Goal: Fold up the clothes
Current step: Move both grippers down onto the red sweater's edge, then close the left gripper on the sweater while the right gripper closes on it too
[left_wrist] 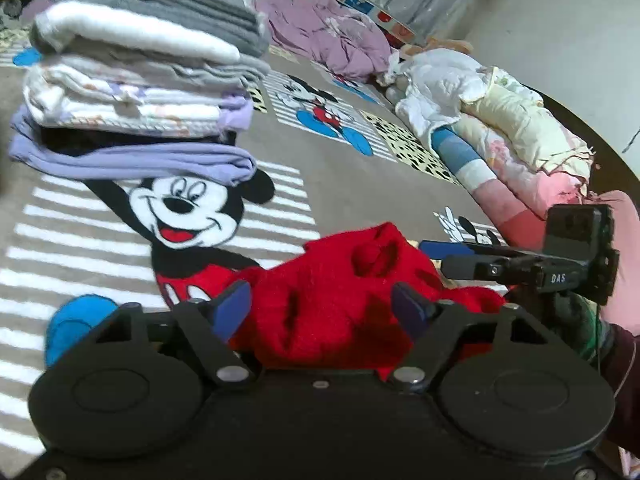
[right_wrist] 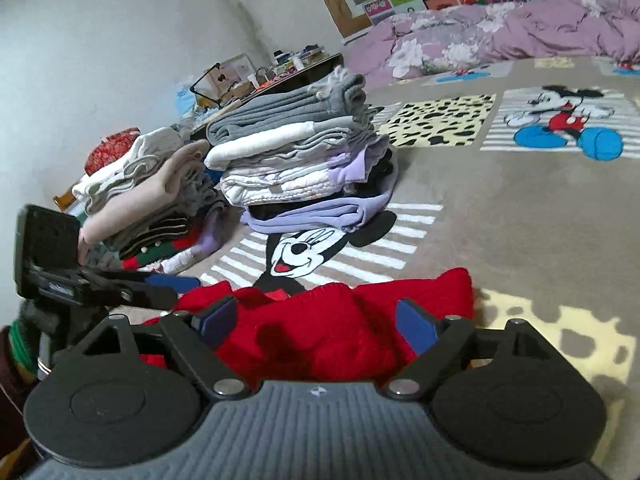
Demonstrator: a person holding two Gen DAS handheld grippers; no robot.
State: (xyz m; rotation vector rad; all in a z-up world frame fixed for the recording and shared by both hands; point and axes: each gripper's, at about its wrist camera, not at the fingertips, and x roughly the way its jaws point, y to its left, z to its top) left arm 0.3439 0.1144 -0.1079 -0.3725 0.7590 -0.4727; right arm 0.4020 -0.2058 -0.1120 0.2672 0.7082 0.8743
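Note:
A red knitted garment (left_wrist: 344,296) lies bunched on the Mickey Mouse blanket (left_wrist: 340,168), right in front of both grippers; it also shows in the right wrist view (right_wrist: 340,320). My left gripper (left_wrist: 326,306) is open, its blue-padded fingers spread on either side of the red heap, low over it. My right gripper (right_wrist: 318,322) is open too, fingers straddling the garment's near edge. In the left wrist view the right gripper comes in from the right (left_wrist: 452,254), beside the garment. In the right wrist view the left gripper comes in from the left (right_wrist: 168,286).
A tall stack of folded clothes (left_wrist: 136,80) stands beyond the garment, also in the right wrist view (right_wrist: 304,160). A second folded pile (right_wrist: 148,200) sits to its left. Rolled quilts (left_wrist: 500,136) line the right; a purple duvet (right_wrist: 520,24) lies at the back.

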